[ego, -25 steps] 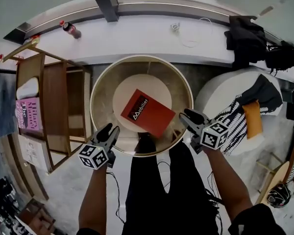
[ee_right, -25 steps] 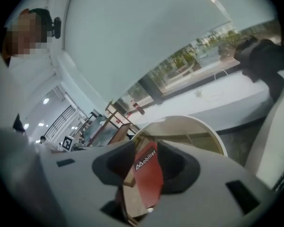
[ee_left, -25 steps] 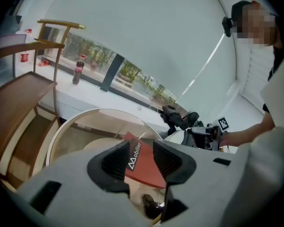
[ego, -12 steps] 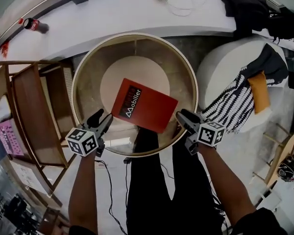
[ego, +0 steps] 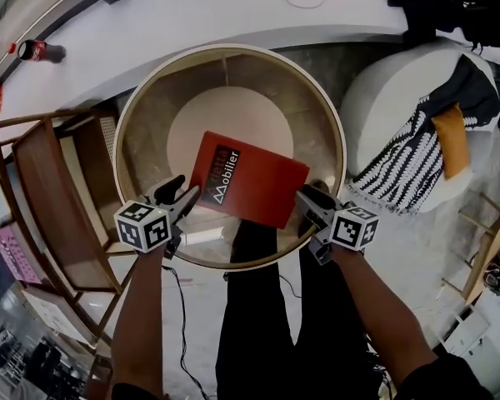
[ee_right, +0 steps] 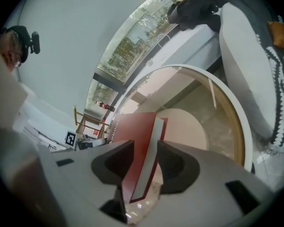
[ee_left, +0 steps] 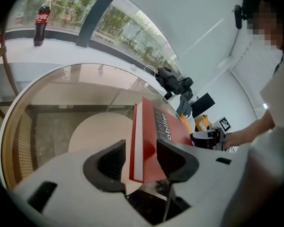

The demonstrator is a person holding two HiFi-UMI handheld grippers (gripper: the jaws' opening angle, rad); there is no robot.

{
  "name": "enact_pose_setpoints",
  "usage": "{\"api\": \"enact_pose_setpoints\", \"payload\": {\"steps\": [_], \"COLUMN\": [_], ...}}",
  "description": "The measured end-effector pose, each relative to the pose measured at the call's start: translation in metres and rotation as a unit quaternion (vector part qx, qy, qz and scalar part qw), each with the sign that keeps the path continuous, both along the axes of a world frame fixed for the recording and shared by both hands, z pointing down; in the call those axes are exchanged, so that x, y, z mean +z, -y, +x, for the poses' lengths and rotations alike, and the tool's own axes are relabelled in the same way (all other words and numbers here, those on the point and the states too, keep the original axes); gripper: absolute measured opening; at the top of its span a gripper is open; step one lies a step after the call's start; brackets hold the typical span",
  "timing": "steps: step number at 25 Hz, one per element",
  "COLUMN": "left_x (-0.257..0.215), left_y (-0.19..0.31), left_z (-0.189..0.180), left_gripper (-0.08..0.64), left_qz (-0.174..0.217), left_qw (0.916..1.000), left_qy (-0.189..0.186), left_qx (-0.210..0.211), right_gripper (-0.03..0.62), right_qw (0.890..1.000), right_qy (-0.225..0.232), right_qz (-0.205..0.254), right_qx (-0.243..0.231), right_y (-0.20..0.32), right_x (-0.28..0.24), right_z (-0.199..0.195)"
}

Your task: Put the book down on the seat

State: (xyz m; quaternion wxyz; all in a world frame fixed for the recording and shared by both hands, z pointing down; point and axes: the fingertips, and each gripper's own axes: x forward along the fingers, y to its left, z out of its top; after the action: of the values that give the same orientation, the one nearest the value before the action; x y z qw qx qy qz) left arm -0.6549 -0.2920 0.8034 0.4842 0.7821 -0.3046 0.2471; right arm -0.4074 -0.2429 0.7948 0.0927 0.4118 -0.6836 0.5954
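Far left: cola bottle [ego: 33, 51], upright on the white window ledge [ego: 175, 15]. Below it: wooden shelf unit [ego: 54, 190], open-framed, just beside the table. Left of centre: left gripper [ego: 187, 188], held over the near-left rim of the round table [ego: 230, 48]; jaws apart, the near-left corner of the book [ego: 250, 180] between them. In the left gripper view: left gripper [ee_left: 141, 150] with a clear gap between one pad and the white page edge, the other pad close against the red cover of the book [ee_left: 161, 126]. Centre: round table, pale wooden rim, glass top, a lighter round shelf visible beneath the glass. On the glass, toward the near side: book, red cover up with white lettering, lying flat and turned at a slant. Right of centre: right gripper [ego: 304, 197] at the near-right rim; jaws opening, the near-right corner of the book between them. In the right gripper view: right gripper [ee_right: 146, 150] with the page edge of the book [ee_right: 132, 126] standing between the pads, daylight on one side of it. Right: white round pouf [ego: 392, 98], close to the table; draped over it, a black-and-white patterned throw [ego: 408, 169] and an orange cushion [ego: 452, 140]. Upper right: dark clothing [ego: 425, 2] heaped on the ledge.
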Motion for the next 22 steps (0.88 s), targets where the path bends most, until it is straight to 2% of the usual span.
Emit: {"api": "enact_pose_setpoints", "payload": {"steps": [8, 14, 17, 22], "left_x": [0.002, 0.001, -0.001, -0.002], "left_y": [0.005, 0.003, 0.001, -0.003], "left_z": [0.003, 0.007, 0.01, 0.012], "left_gripper": [0.189, 0.178, 0.129, 0.129], "left_qz": [-0.007, -0.003, -0.008, -0.011], "left_qw": [0.9998, 0.9998, 0.9996, 0.9998], "left_qy": [-0.016, -0.018, -0.025, -0.017], "left_qx": [-0.007, 0.005, 0.005, 0.003], "right_gripper": [0.146, 0.138, 0.135, 0.127], "right_qw": [1.0, 1.0, 1.0, 1.0], "right_qy": [0.001, 0.003, 0.007, 0.01], "right_qz": [-0.003, -0.002, 0.001, 0.007], "right_qx": [-0.003, -0.002, -0.002, -0.002], "right_y": [-0.002, -0.001, 0.0, 0.003], "right_x": [0.006, 0.006, 0.005, 0.003], "right_z": [-0.007, -0.008, -0.008, -0.006]}}
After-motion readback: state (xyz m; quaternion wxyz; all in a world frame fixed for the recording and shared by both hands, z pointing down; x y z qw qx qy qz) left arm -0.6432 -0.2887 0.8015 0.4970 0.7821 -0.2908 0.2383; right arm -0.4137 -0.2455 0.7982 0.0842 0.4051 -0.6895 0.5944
